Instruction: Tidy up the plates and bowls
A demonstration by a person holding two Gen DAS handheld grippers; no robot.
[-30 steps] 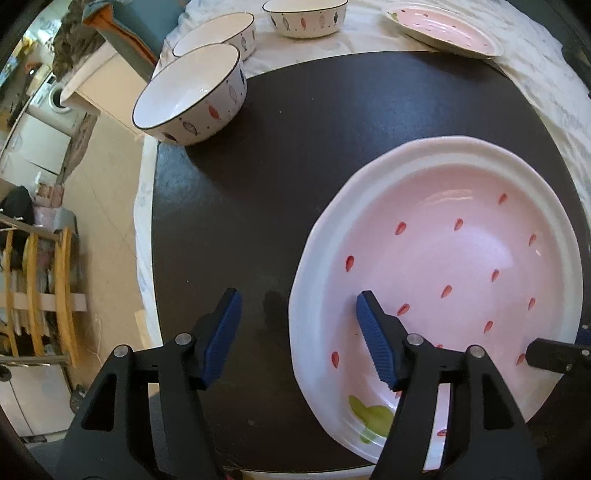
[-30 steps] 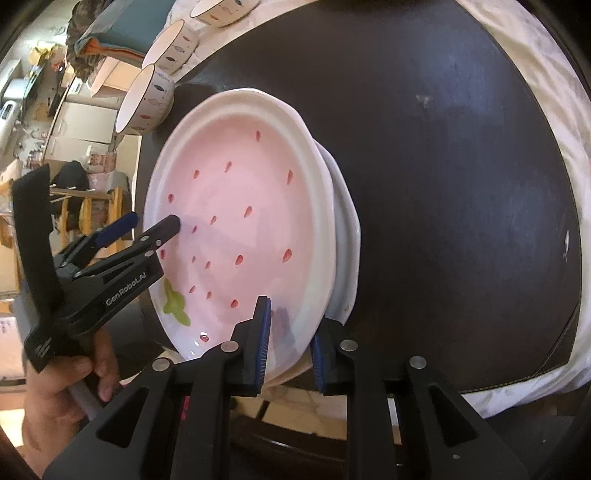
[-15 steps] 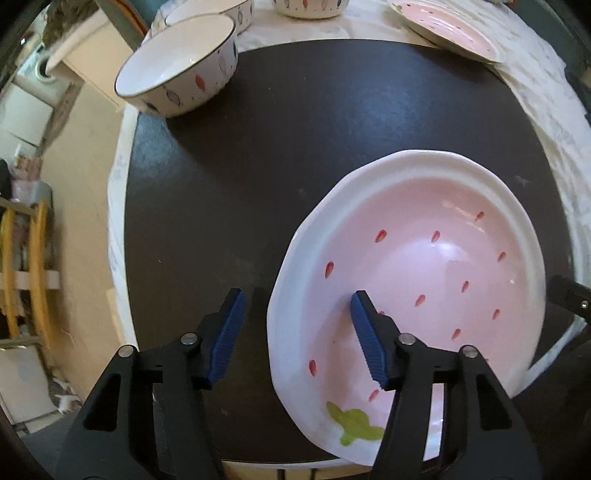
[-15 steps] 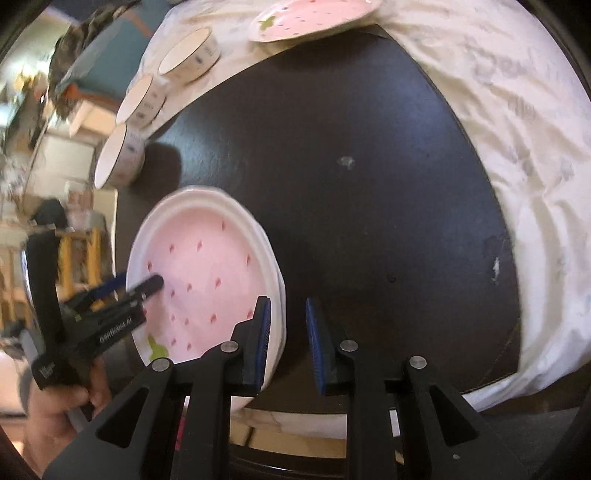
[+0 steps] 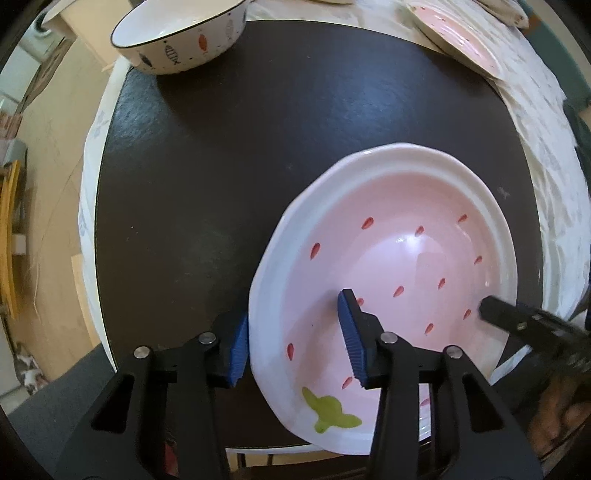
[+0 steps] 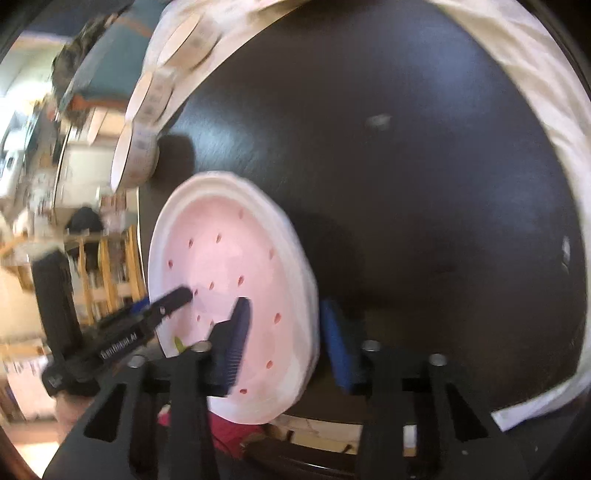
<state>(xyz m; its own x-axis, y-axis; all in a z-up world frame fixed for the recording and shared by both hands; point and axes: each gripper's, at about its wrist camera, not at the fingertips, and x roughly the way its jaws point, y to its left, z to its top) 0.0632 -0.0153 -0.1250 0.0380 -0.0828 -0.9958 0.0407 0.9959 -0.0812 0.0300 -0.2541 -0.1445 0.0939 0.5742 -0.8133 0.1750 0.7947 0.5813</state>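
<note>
Plates: pink strawberry plate (image 5: 388, 280) is lying at the near edge of the dark round mat (image 5: 258, 129), and appears to be sitting on a second plate, of which little is showing
Change: right gripper (image 6: 284, 332), pinched on this rim a second ago and nearly closed clear of it since, is now standing wide with the rim between its pads
Left gripper (image 5: 295, 332): is staying spread, one pad outside the rim, one over the pink face, now closer in
Contact: cannot tell whether any pad is touching
Bowls: fish-pattern bowl (image 5: 181, 33) is waiting at the far edge
Meaning: stacking is looking finished; both tools appear to be straddling the stack, perhaps for a shared lift
</note>
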